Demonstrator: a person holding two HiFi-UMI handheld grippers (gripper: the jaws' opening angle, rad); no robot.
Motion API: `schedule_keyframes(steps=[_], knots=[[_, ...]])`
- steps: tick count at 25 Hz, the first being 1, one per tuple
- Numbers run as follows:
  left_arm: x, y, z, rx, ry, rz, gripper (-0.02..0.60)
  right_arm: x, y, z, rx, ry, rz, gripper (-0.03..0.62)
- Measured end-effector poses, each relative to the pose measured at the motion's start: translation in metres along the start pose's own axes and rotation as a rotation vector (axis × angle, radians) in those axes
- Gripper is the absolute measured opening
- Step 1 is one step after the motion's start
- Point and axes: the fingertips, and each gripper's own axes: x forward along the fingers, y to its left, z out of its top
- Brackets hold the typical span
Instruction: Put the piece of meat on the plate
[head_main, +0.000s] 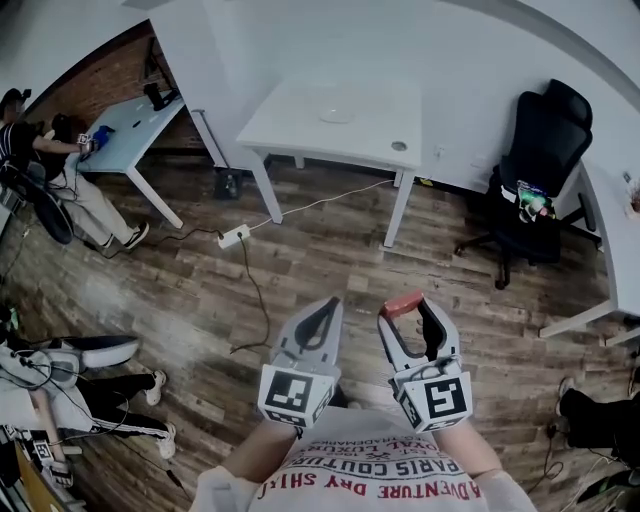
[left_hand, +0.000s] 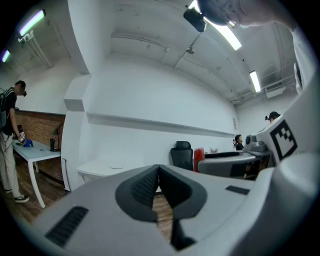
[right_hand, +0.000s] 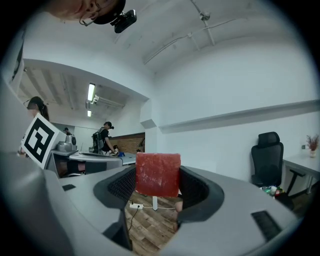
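A red block of meat (right_hand: 157, 174) is clamped between the jaws of my right gripper (right_hand: 158, 181); in the head view the meat (head_main: 402, 303) shows at the tip of my right gripper (head_main: 404, 312), held above the wooden floor. My left gripper (head_main: 326, 310) is beside it, shut with nothing between its jaws, and its own view shows my left gripper (left_hand: 158, 176) with the pads meeting. A pale round plate (head_main: 336, 116) lies on the white table (head_main: 290, 125) far ahead. In the left gripper view the plate (left_hand: 116, 166) is a faint disc on that table.
A black office chair (head_main: 535, 170) stands right of the table, next to another white desk (head_main: 612, 235). A power strip and cable (head_main: 233, 237) lie on the floor ahead. People sit at the left by a desk (head_main: 125, 130), and a person's legs (head_main: 80, 385) stretch out at lower left.
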Motion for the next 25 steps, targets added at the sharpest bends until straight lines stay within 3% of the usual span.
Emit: schedule_keyframes(steps=[4, 18, 25], knots=[[0.023, 0.041, 0.003, -0.024, 0.0, 0.001, 0.006, 0.043, 0.003, 0.007, -0.045, 0.005, -0.012, 0.275], [0.134, 0.217, 0.031, -0.094, -0.045, -0.046, 0.006, 0.24, -0.004, 0.039, -0.006, 0.017, -0.06, 0.275], [0.172, 0.283, 0.041, -0.072, -0.015, -0.027, 0.006, 0.313, -0.003, 0.06, -0.044, 0.001, -0.05, 0.275]])
